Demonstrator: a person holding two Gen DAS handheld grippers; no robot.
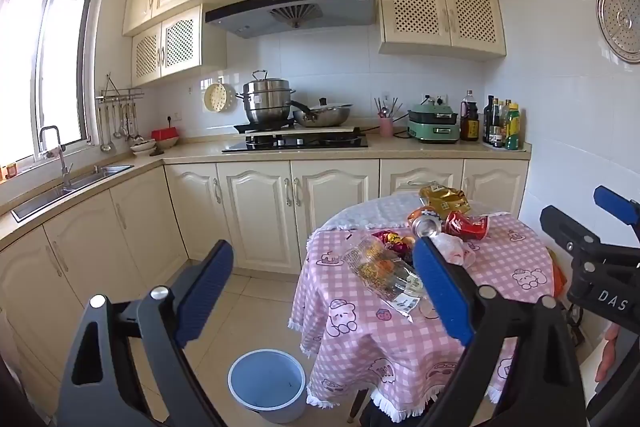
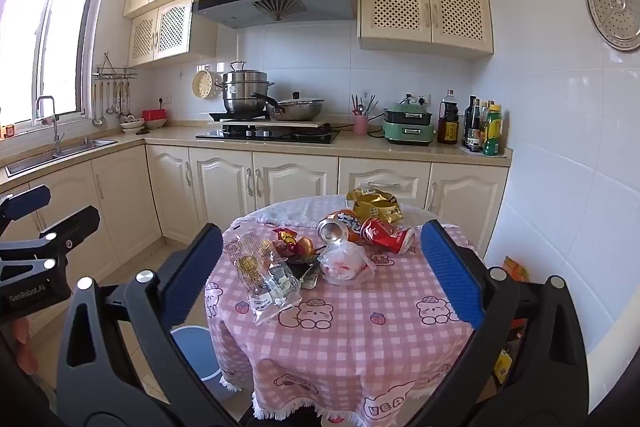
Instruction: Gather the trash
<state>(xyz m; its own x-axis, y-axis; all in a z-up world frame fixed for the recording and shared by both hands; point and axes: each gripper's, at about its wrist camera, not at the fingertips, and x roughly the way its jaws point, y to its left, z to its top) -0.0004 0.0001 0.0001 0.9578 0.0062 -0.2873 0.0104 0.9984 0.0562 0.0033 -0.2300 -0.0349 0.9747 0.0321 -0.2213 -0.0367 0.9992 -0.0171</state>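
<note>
Trash lies on a round table with a pink checked cloth (image 2: 360, 311): a clear snack wrapper (image 2: 260, 275), a crumpled white plastic bag (image 2: 344, 263), a crushed red can (image 2: 386, 235), an orange can (image 2: 338, 227), a gold bag (image 2: 374, 205) and small coloured wrappers (image 2: 290, 241). My right gripper (image 2: 322, 275) hovers open in front of the table, short of the pile. My left gripper (image 1: 324, 291) is open too, off the table's left edge, with the clear wrapper (image 1: 380, 267) just beyond its right finger. Neither holds anything. A white bin with a blue inside (image 1: 268, 383) stands on the floor left of the table.
Cream cabinets and a counter (image 1: 280, 151) run behind the table, carrying a hob, pots, a green cooker and bottles. A sink (image 1: 68, 183) sits at the left under the window. A white tiled wall (image 2: 560, 187) stands close to the table's right side.
</note>
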